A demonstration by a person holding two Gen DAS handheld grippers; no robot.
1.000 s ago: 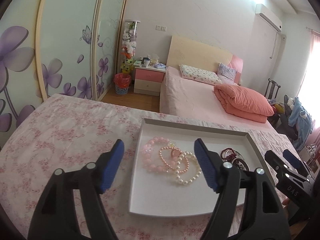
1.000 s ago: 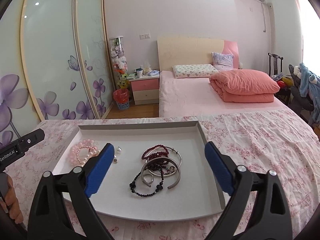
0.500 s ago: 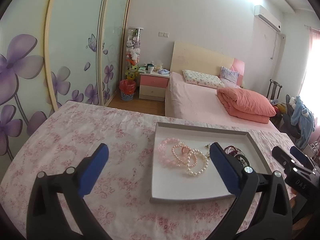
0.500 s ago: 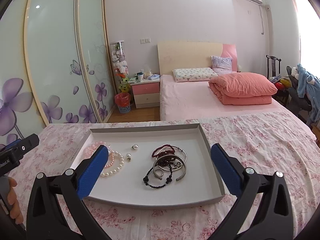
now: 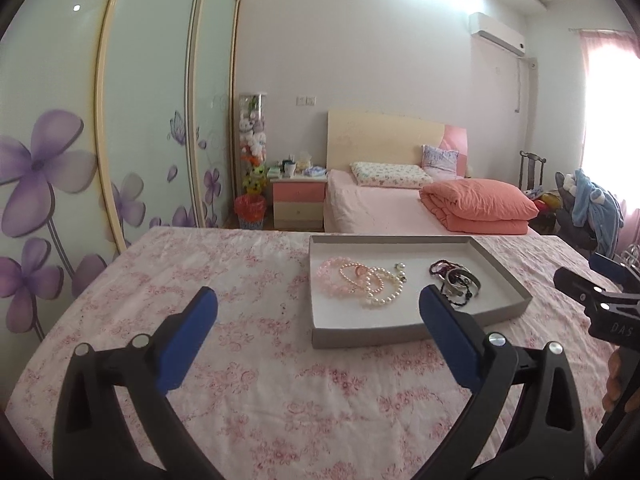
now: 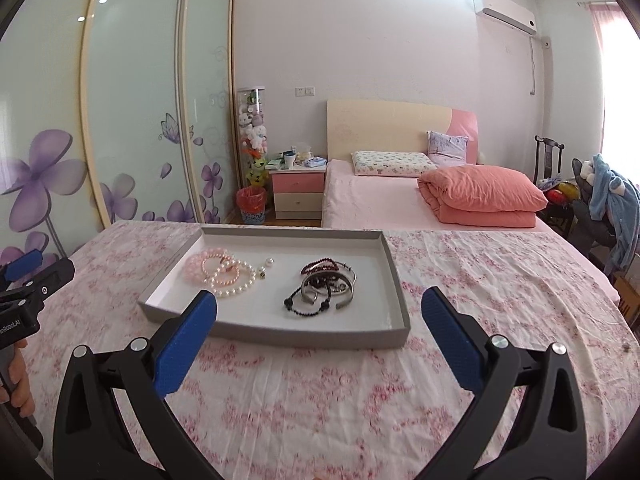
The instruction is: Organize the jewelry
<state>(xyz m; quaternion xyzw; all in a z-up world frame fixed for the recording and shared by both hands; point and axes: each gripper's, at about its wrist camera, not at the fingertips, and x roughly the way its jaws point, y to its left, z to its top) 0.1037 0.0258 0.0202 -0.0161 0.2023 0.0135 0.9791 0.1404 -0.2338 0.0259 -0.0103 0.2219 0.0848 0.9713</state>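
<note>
Both claws spread wide, empty: left gripper (image 5: 318,312), right gripper (image 6: 320,312). Shallow grey cardboard tray (image 6: 280,334) held pink-and-pearl bead bracelets (image 6: 220,274) beside dark metal bangles (image 6: 326,286).

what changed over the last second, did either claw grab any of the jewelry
No grab. Both claws pulled back from the tray: the left claw and right claw now hang open over the floral cloth before it. The pearl bracelets and dark bangles lie as they were.

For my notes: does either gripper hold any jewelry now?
No. The left gripper and right gripper are open and empty; all bracelets lie in the tray.
</note>
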